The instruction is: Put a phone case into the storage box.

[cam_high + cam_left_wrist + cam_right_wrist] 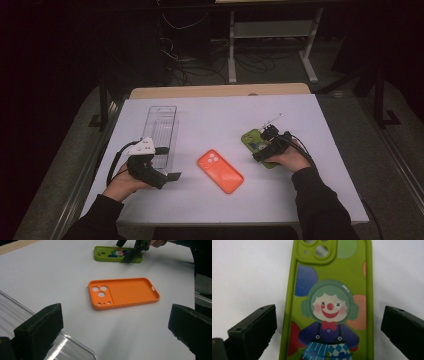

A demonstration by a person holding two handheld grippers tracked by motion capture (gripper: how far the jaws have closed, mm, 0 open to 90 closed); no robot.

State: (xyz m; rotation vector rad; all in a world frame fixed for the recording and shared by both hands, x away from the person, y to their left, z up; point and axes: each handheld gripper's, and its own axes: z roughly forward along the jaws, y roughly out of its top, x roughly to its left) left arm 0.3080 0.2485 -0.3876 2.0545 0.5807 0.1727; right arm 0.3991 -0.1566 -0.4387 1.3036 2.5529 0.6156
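green clown-print phone case (329, 302) flat between wide-open right tongs (329, 332); left tongs (115, 332) open too

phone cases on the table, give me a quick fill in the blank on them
1. The case printed with a clown is ____ in colour.
2. The orange case lies with its hollow side facing ____.
3. The right tool has its jaws spread wide on either side of the ____ case.
4. The left tool sits beside a clear plastic ____.

Missing words: green; up; green; tray
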